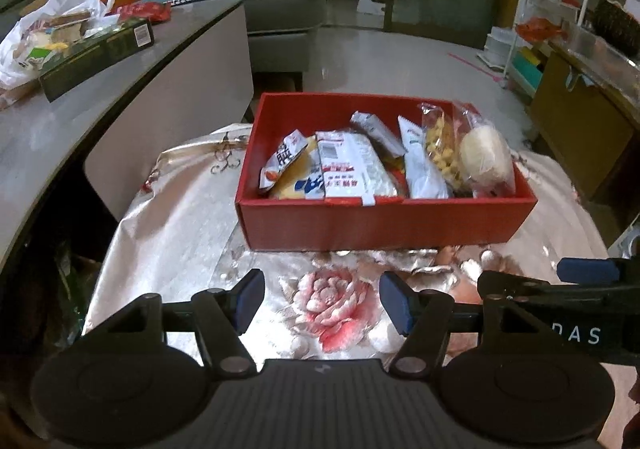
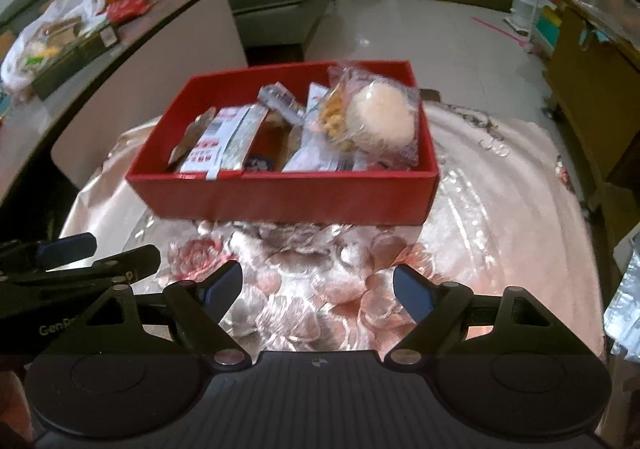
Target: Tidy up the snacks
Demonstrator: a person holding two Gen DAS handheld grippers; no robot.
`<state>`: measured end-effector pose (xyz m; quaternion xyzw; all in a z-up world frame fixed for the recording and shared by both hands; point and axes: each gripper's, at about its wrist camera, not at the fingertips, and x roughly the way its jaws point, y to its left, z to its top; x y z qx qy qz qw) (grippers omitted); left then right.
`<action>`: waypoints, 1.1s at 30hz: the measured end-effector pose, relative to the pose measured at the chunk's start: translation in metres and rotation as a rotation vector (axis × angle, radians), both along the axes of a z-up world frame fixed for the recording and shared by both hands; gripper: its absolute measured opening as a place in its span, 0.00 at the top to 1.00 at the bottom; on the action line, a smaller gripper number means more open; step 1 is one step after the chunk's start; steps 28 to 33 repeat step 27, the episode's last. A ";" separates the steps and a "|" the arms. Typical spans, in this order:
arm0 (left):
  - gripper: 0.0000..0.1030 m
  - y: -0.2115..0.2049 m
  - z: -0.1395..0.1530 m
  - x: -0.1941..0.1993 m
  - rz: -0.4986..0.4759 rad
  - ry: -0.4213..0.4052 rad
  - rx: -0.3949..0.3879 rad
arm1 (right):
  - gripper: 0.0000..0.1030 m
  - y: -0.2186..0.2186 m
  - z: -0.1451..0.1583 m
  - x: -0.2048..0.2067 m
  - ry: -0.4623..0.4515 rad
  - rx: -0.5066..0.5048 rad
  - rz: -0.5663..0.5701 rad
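Both tongs, left (image 1: 322,299) and right (image 2: 318,289), hang spread and empty near the red box (image 1: 384,221) full of snack packets (image 1: 352,165) on the tabletop (image 1: 180,209).

Dim, glary cloth, fisheye-warped edges

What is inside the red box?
The red box holds wrapped snacks: a round pale bun, yellow puffs and white packets. Whatever lies beneath them on the box floor is mostly covered.
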<state>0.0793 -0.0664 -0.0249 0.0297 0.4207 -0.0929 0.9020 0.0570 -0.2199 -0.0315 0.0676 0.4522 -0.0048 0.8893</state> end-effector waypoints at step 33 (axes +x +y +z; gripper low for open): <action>0.42 -0.012 0.019 -0.019 0.002 -0.156 0.051 | 0.14 -0.010 0.013 -0.006 -0.048 0.012 -0.026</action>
